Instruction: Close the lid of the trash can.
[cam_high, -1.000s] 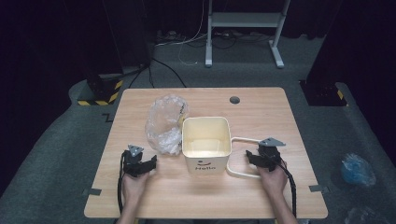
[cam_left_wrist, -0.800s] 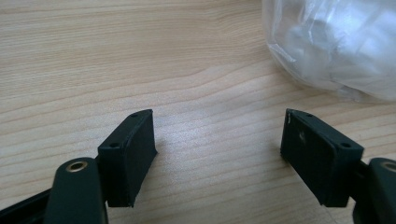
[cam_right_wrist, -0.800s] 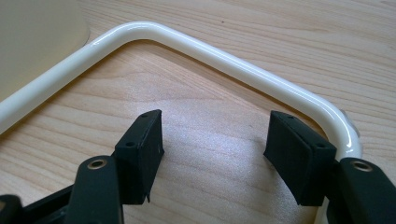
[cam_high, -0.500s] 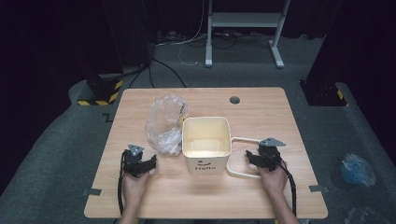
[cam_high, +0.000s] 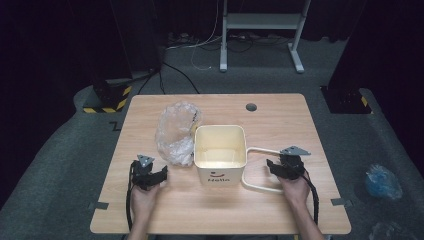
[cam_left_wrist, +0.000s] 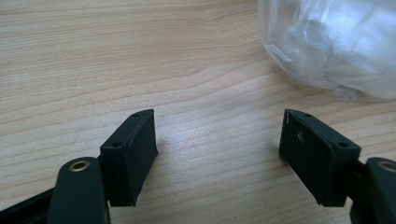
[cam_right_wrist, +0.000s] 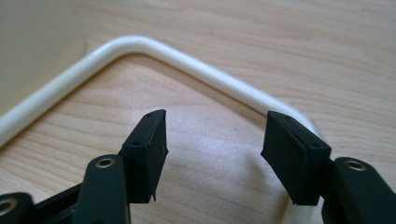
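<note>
A cream square bucket (cam_high: 220, 129) stands mid-table with its handle (cam_high: 260, 188) folded down flat to its right. My right gripper (cam_high: 270, 165) lies inside that loop, pointing at the bucket. Its jaws have just been closing a little and still stand open over bare wood, and the handle (cam_right_wrist: 205, 70) curves past beyond the tips (cam_right_wrist: 215, 135). A crumpled clear plastic bag (cam_high: 175, 132) lies left of the bucket. My left gripper (cam_high: 161, 173) rests on the table just below it, open and empty (cam_left_wrist: 219, 135), with the bag (cam_left_wrist: 336, 42) ahead to its right.
The wooden table (cam_high: 285, 120) has a round cable hole (cam_high: 251, 107) near its far edge. On the floor behind stand a metal stand (cam_high: 260, 30) and a yellow-black striped block (cam_high: 107, 102). A blue crumpled bag (cam_high: 381, 181) lies on the floor at the right.
</note>
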